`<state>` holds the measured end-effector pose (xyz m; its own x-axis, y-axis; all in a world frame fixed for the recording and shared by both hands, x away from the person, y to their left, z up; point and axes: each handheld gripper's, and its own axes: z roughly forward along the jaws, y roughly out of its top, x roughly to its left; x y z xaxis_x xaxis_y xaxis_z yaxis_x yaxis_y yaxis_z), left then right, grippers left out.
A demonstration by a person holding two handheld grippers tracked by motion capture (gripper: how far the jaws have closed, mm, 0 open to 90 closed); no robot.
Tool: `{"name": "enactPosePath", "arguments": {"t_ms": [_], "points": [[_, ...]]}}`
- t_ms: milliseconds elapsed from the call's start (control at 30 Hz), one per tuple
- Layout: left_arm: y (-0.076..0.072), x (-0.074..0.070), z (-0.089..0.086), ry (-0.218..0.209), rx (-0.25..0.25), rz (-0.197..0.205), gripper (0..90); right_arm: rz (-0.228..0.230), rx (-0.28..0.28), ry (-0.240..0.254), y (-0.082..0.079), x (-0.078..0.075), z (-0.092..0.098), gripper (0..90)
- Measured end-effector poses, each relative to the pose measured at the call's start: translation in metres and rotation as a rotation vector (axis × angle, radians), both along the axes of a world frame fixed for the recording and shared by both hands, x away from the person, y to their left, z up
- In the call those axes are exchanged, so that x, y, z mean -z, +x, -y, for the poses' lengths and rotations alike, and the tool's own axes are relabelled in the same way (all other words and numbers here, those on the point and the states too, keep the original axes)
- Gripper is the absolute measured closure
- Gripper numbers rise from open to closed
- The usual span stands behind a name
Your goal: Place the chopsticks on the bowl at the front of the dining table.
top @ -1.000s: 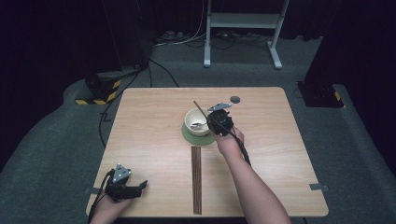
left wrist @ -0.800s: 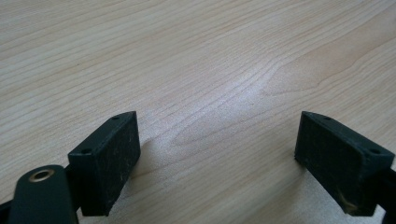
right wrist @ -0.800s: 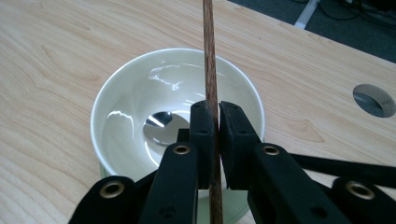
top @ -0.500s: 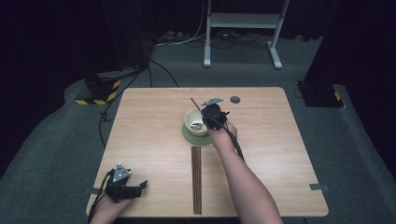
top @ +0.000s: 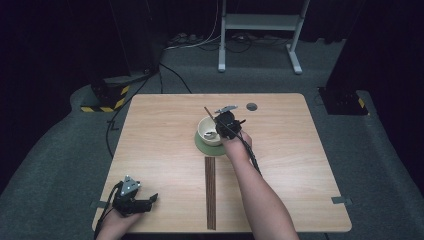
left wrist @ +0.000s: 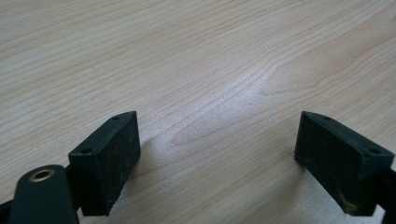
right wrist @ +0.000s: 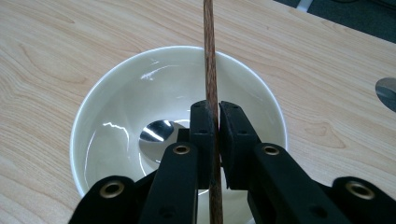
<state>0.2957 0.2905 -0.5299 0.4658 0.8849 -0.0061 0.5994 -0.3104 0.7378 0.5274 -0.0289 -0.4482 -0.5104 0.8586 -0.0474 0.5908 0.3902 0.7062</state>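
chopstick over the bowl, waiting to be set down

from the high view i saw the right gripper (top: 226, 121) over the white round ceramic bowl (top: 208, 131), which sat on a flat green round coaster (top: 204, 146) near the middle of the pale wooden table (top: 300, 165). a thin brown wooden chopstick (top: 209, 111) stuck out past the bowl's far rim, tilted. a second pair of dark wooden sticks (top: 210, 192) lay flat on the table, nearer to me and apart from the bowl. the left gripper (top: 134, 200) rested at the near left corner, well apart from all this.

in the left gripper view its jaws stood wide apart over bare table (left wrist: 210, 60), with nothing between them.

in the right gripper view the right gripper (right wrist: 214, 122) was nearly shut, its pads clamped on the chopstick (right wrist: 208, 56), which ran straight up across the bowl (right wrist: 116, 116). something shiny and metallic, perhaps a spoon (right wrist: 156, 131), lay in the bottom of the bowl; i could not tell more.

i judged the step in hand was carrying the chopstick to the bowl. the next move, i thought, called for lowering it level until it rested across the rim or inside, then easing the jaws open without tipping the bowl.
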Motion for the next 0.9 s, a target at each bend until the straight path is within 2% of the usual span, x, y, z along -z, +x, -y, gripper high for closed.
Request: {"name": "enactPosePath", "arguments": {"t_ms": [300,333,367,433,567,633,700,767,900], "points": [[0.0,0.0,0.0,-0.003,0.004,-0.001,14.2,0.007,-0.004,0.0,0.0,0.002,-0.003,81.8],[0.0,0.0,0.0,-0.003,0.004,-0.001,14.2,0.008,-0.008,-0.002,0.0,0.003,-0.003,80.5],[0.0,0.0,0.0,-0.001,0.005,-0.001,14.3,0.0,-0.017,-0.012,-0.002,0.002,-0.004,75.5],[0.0,0.0,0.0,-0.004,0.006,0.0,14.2,0.016,-0.013,-0.019,-0.004,0.001,-0.005,70.4],[0.0,0.0,0.0,-0.004,0.004,-0.005,14.2,0.032,-0.023,-0.021,-0.009,-0.007,-0.003,65.5],[0.0,0.0,0.0,-0.004,0.005,-0.004,14.2,0.05,-0.039,-0.019,-0.017,-0.017,-0.001,62.4],[0.0,0.0,0.0,-0.002,0.005,-0.004,14.2,0.056,-0.044,-0.015,-0.021,-0.02,0.0,61.9],[0.0,0.0,0.001,-0.002,0.002,-0.004,14.4,0.078,-0.067,0.007,-0.035,-0.027,0.002,60.4],[0.0,0.0,0.001,-0.005,-0.002,-0.006,14.4,0.101,-0.102,0.032,-0.058,-0.028,0.007,58.3]]}}
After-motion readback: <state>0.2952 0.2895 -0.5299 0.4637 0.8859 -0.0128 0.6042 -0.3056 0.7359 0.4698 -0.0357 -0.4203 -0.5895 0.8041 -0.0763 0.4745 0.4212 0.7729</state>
